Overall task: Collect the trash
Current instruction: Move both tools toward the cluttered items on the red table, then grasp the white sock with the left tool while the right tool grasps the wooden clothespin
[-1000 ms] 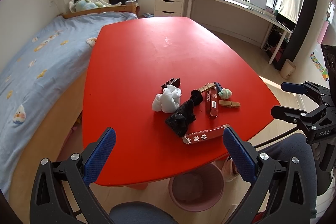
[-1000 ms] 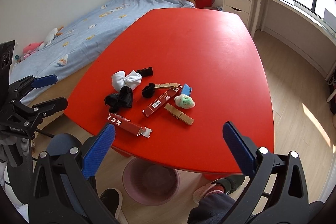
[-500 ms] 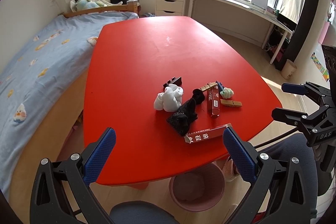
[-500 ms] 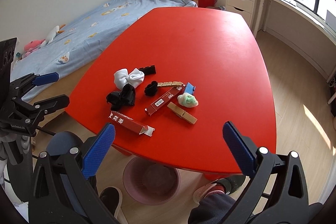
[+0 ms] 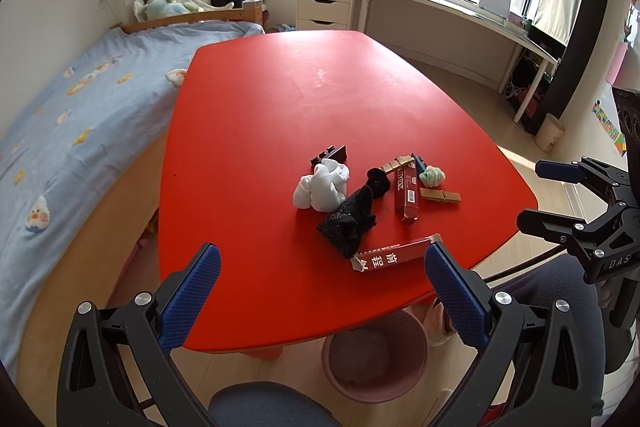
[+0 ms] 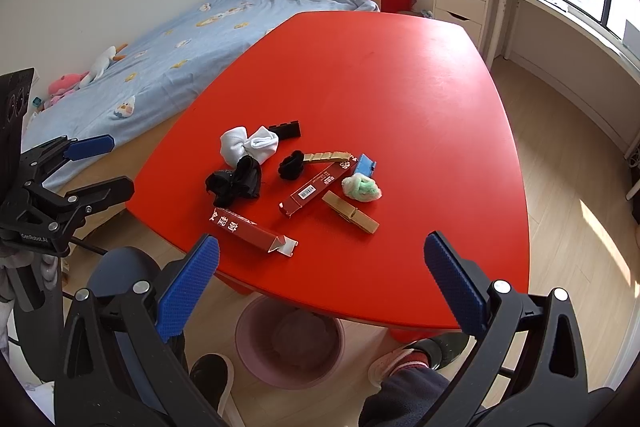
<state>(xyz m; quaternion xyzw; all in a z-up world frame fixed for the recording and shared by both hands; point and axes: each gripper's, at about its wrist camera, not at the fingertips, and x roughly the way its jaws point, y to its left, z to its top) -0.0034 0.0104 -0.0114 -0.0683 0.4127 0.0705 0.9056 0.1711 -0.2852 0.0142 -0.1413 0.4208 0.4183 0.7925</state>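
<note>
Both jaws spread wide, nothing between them. Left gripper (image 5: 322,291) and right gripper (image 6: 322,277) hang off the near edge of the red table (image 5: 280,115), pointed at the clutter.

Landmark: red table. All the litter sits on its near half, none collected yet.

- Pink bin (image 6: 290,343) on the floor under the table's near edge; contents unclear.
- White sock bundle (image 5: 322,187), leftmost of the pile from the left wrist view, a small black block (image 5: 330,155) just behind it.
- Black sock (image 5: 352,221) touching the white bundle on its near side; a smaller black ball (image 5: 378,181) just beside.
- Red carton (image 6: 254,229) with torn white flap, closest to the table's near edge.
- Second red box (image 6: 316,189), mid-pile, a wooden strip (image 6: 326,157) at its far end.
- Wooden clothespin (image 6: 352,217), near side of the pile.
- Green-white fluff ball (image 6: 362,187) against a small blue piece (image 6: 364,165).

Judgement: the socks may not be trash at all; grabbing them by mistake is the chief risk. The carton near the edge could slide off and miss the bin if nudged by one finger. The tangled pile invites pinching two things together.
</note>
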